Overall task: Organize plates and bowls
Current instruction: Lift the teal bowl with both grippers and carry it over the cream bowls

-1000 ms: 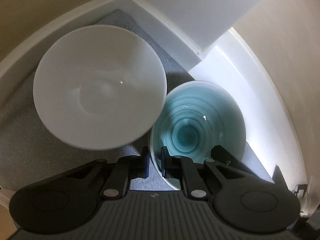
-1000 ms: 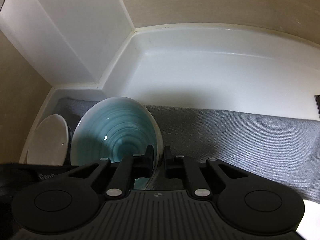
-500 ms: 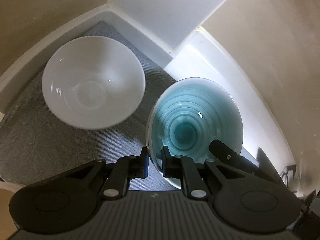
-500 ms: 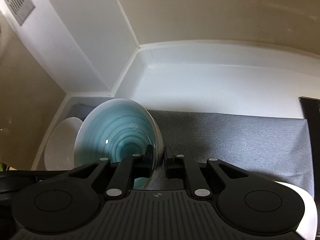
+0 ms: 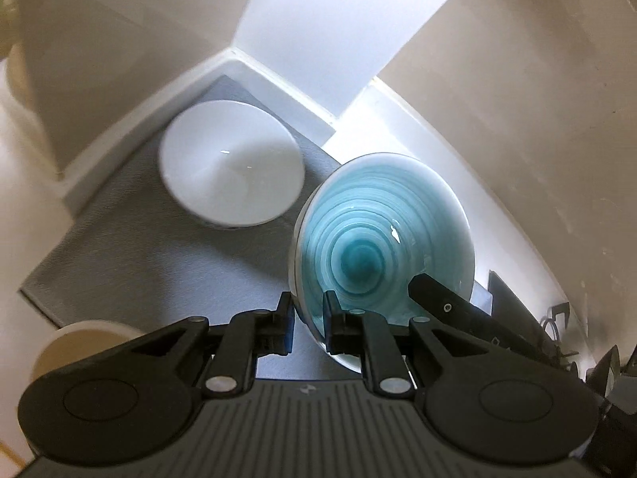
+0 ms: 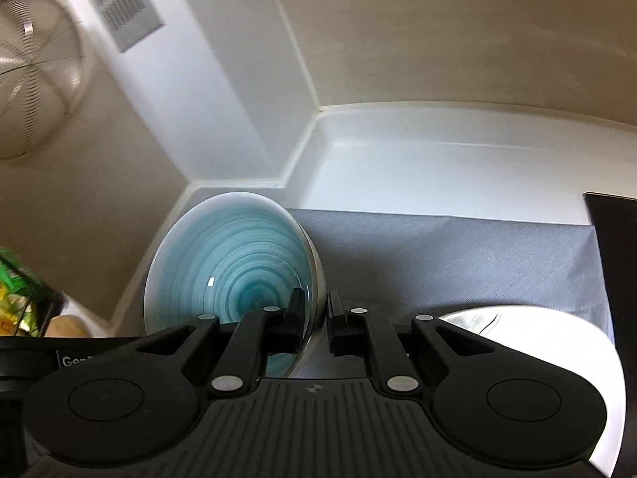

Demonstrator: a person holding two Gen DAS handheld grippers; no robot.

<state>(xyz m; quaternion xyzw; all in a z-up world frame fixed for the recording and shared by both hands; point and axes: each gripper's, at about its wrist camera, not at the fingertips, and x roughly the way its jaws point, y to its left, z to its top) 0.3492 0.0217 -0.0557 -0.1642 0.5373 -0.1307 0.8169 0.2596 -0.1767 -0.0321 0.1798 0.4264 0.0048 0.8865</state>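
Above the grey mat (image 5: 131, 263): teal bowl (image 5: 382, 247) now lifted clear.
Grip: left hand-held gripper (image 5: 305, 320) and right hand-held gripper (image 6: 316, 316) both clamp its rim.
White bowl (image 5: 233, 167): left behind, beyond the left hand-held gripper.
Meaning: probably a carry toward stacking.

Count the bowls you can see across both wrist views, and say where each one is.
2. The teal bowl is gripped at its rim by both grippers; the white bowl sits on the grey mat near the corner. Others may be out of view.

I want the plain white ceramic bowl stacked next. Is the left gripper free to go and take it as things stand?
Probably not yet: the left gripper is clamped on the rim of the teal spiral-glazed bowl. The plain white ceramic bowl sits uncovered on the grey mat.
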